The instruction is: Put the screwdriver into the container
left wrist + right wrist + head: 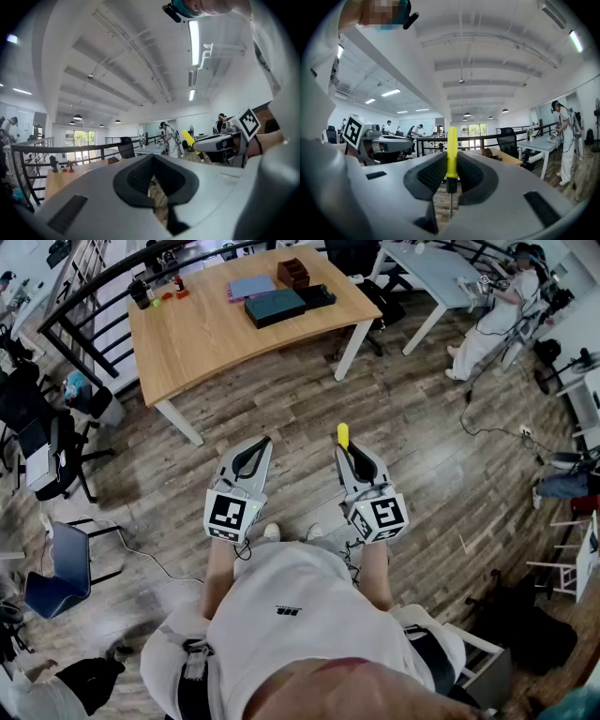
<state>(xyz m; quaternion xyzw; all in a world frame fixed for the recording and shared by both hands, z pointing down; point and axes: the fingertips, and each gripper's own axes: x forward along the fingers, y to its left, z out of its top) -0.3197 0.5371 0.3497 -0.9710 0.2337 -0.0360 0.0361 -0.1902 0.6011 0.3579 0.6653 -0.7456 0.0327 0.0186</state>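
While gripped but not yet delivered, step: carry phase, with pick-up judged done and drop-off not begun.
Screwdriver: clamped in the right gripper, yellow handle poking out past the tips, metal shaft running back toward the gripper body.
Right fingers: narrowed onto the handle from both sides, pointing level.
Left gripper: held level beside the right one, tips drawn together, nothing between them.
Container: probably the brown wooden box at the far side of the wooden surface, well apart from both grippers.
Next move: calls for walking forward across the plank floor, then reaching over the near edge and past the dark flat case that lies in front of the box.
Release: likely needs the handle tipped down over the box opening before the fingers part.
Near edge: the long front side of the surface, with a white leg at its right corner to steer around.
Far edge: black railing just behind the surface, so no approach from that side.
Open room: bare floor straight ahead.
Left hazards: office chairs and a trailing cord.
Right hazards: a floor cable and another person beside a white table, both well off the direct path.
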